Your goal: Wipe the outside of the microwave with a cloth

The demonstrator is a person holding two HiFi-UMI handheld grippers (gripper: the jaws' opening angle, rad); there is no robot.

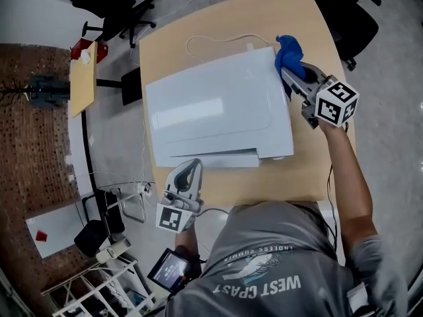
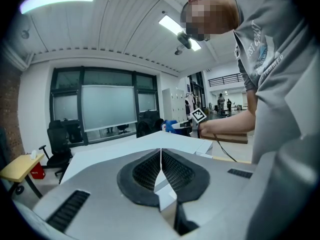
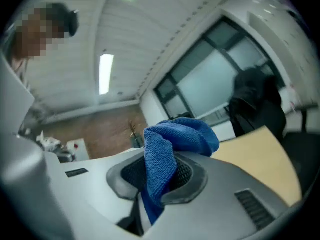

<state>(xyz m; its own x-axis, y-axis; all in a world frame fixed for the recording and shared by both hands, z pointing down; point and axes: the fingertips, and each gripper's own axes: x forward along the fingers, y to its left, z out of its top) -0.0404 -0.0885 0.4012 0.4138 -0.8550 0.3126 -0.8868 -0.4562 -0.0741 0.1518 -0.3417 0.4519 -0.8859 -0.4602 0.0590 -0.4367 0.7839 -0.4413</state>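
Observation:
In the head view the white microwave (image 1: 218, 111) sits on a wooden table (image 1: 317, 25), its top facing me. My right gripper (image 1: 291, 71) hovers at the microwave's far right corner, shut on a bunched blue cloth (image 1: 289, 51). The right gripper view shows the cloth (image 3: 175, 144) pinched between the pads and flopping over the right gripper (image 3: 160, 176). My left gripper (image 1: 192, 168) is at the microwave's near edge with its pads together and nothing between them. From the left gripper (image 2: 160, 156) I look across the microwave top (image 2: 125, 156) to the cloth (image 2: 171, 125).
A white power cable (image 1: 211, 39) loops on the table behind the microwave. Black office chairs (image 1: 350, 12) stand past the far right corner. A small wooden side table (image 1: 82, 78) and floor clutter lie to the left. The person's torso fills the bottom.

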